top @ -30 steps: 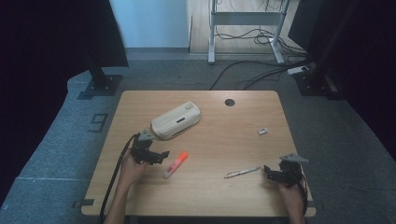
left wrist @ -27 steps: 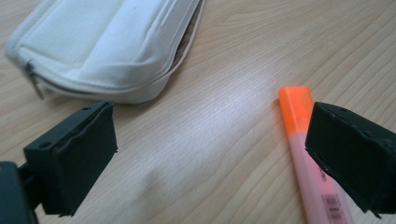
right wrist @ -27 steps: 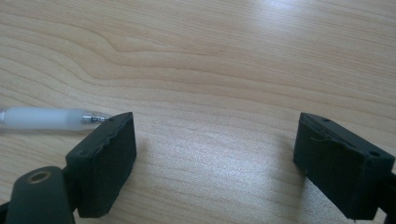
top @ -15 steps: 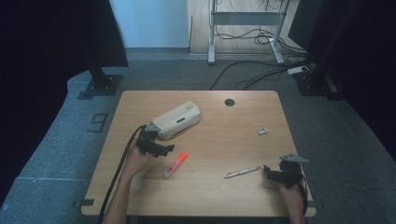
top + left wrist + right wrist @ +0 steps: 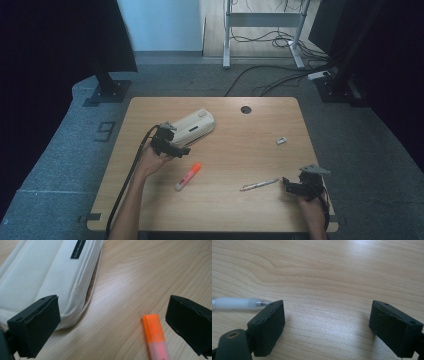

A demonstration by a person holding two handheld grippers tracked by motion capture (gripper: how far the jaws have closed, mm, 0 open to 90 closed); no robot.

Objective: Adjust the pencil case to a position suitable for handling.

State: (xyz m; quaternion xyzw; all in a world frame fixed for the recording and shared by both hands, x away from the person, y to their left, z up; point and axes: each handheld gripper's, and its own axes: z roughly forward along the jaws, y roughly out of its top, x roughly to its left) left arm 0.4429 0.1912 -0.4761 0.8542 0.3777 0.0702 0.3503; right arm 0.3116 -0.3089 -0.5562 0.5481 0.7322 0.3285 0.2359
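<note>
Nearest the person, the right gripper point(image 5: 295, 186) hasn't budged at the table's near right corner, jaws spread wide with nothing between them, and the pen point(image 5: 259, 185) lies just off its tip. The left gripper point(image 5: 176, 148) has drifted away from the person since a second ago, leaving the orange highlighter point(image 5: 188, 176) behind on the wood, and now sits right at the near edge of the white pencil case point(image 5: 192, 126). Its jaws gape wide too, holding nothing. Farther off, a small eraser point(image 5: 281, 141) rests alone.
</note>
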